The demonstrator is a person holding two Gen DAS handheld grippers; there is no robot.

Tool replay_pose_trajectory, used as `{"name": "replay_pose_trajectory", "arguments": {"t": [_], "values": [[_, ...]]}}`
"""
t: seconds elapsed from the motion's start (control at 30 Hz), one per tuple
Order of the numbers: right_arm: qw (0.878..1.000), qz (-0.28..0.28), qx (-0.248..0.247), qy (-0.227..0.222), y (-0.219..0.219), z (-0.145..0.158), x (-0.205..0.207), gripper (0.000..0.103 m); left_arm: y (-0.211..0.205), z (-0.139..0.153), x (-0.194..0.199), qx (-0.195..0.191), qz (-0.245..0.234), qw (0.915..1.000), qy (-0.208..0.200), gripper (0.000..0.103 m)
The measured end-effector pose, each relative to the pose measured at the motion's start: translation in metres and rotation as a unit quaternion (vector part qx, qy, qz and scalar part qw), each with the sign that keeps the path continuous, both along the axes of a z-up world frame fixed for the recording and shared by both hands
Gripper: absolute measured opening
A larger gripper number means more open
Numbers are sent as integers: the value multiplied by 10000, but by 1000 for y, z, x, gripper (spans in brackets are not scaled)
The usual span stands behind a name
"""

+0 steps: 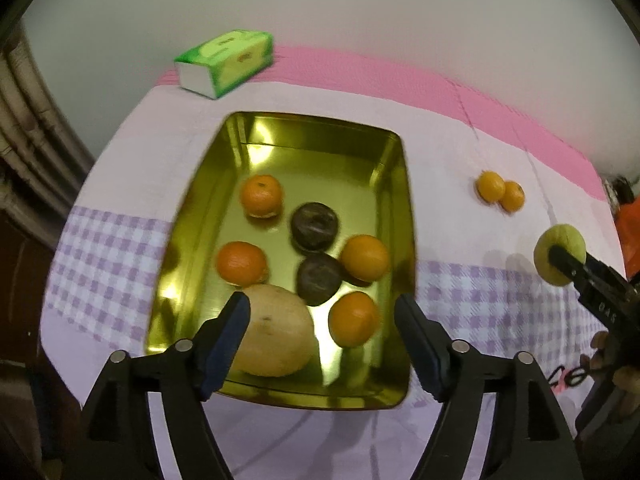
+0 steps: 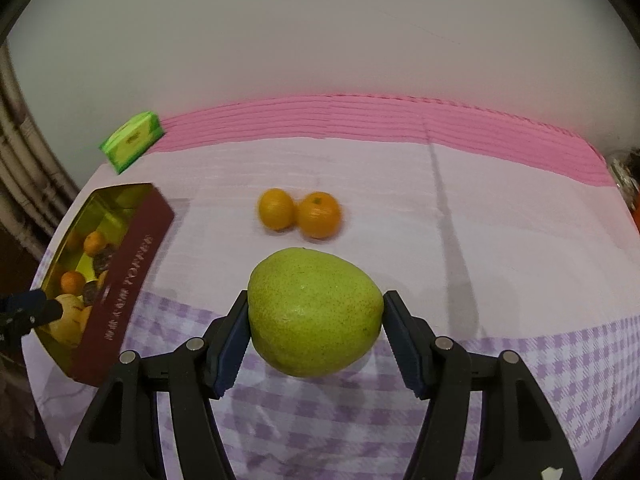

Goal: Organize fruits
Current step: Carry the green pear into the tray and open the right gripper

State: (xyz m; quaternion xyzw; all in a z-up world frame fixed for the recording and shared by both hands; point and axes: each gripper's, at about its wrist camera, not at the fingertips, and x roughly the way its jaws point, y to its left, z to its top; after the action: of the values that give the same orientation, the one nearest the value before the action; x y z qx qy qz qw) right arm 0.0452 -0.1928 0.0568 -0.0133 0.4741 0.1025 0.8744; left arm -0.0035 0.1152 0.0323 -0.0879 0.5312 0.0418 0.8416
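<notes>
Your left gripper point(image 1: 322, 332) hangs over the near end of the gold tin point(image 1: 394, 208), jaws spread wide and clamping nothing; the tan pear point(image 1: 276, 334) lies just beside the left finger, below it. Four oranges point(image 1: 261, 195) and two dark fruits point(image 1: 315, 226) fill the tin's middle; its far end is bare. Your right gripper point(image 2: 316, 320) clamps the green pear point(image 2: 314, 310), lifted above the checked cloth point(image 2: 520, 360). Two loose oranges point(image 2: 298, 214) sit touching on open cloth beyond it, well right of the tin. A green tissue pack point(image 1: 226, 62) lies at the far left edge.
</notes>
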Motion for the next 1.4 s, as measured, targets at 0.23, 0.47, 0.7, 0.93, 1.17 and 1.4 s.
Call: {"name": "replay_pose_trajectory", "arguments": {"t": [0.23, 0.47, 0.7, 0.93, 1.17, 1.4], "values": [[9987, 504, 45, -16, 47, 4, 5, 61, 38, 9, -8, 126, 535, 9984, -118, 79], [9936, 1119, 132, -85, 109, 11, 8, 61, 72, 9, -22, 279, 1114, 9933, -144, 79], [9866, 1623, 165, -86, 165, 11, 8, 61, 92, 4, -31, 279, 1543, 9875, -132, 79], [9810, 1939, 62, -37, 205, 2, 9, 61, 102, -5, -30, 254, 1705, 9850, -21, 79], [9784, 2066, -2, 1, 222, -6, 10, 61, 108, -6, -32, 233, 1831, 9828, -16, 79], [9763, 2157, -195, -63, 231, -11, 9, 61, 108, -6, -32, 221, 1818, 9831, 6, 79]]}}
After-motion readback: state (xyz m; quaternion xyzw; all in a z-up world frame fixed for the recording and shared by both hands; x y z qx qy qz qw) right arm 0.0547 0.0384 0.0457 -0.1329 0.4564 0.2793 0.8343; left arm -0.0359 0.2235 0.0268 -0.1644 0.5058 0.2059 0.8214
